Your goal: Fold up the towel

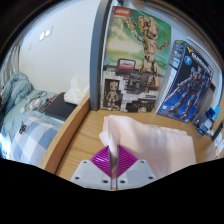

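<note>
Wooden tabletop [92,128], light in tone, stands against a white wall [60,40], with a bed [25,120] in pale blue bedding beside its left edge. Two large boxes lean upright along the far edge: one Groot box [137,50] and one blue robot box [187,82]. One white towel [150,140] lies on the tabletop, spread from the near edge toward the right side, its long axis running diagonally from the far-left corner fold to the near right. One gripper [114,160] is present; its fingers are drawn nearly together, pinching a raised towel fold between the magenta pads [104,158].
</note>
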A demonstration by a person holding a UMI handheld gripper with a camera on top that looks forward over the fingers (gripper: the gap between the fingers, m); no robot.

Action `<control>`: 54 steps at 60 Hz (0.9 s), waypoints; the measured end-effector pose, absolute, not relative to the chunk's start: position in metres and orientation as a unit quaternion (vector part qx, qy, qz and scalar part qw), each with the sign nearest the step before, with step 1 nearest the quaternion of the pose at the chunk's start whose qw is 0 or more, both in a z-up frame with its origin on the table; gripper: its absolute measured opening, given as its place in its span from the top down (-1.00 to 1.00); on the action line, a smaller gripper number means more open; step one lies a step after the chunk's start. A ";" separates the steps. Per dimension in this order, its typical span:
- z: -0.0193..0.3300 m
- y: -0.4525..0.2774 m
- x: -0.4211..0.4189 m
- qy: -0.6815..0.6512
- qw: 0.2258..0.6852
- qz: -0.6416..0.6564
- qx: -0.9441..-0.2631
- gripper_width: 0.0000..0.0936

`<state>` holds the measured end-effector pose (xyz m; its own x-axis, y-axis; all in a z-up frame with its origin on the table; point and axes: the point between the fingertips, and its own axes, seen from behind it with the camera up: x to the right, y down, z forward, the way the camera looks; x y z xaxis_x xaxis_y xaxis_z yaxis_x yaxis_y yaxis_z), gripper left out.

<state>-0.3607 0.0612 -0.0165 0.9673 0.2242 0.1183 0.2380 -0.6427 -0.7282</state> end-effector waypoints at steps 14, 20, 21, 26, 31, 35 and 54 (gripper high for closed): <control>0.014 0.066 -0.358 -0.082 0.396 0.059 -0.913 0.93; 0.061 0.071 -0.333 -0.051 0.419 0.084 -0.903 0.93; 0.069 0.072 -0.327 -0.044 0.422 0.088 -0.901 0.94; 0.097 0.075 -0.289 -0.011 0.433 0.095 -0.896 0.93; 0.112 0.076 -0.245 0.014 0.441 0.087 -0.893 0.93; 0.109 0.078 -0.205 0.030 0.444 0.072 -0.893 0.93; 0.020 0.068 -0.097 0.024 0.402 0.027 -0.915 0.07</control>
<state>-0.0965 0.0680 0.0205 0.9974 -0.0226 -0.0686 -0.0658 -0.6758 -0.7341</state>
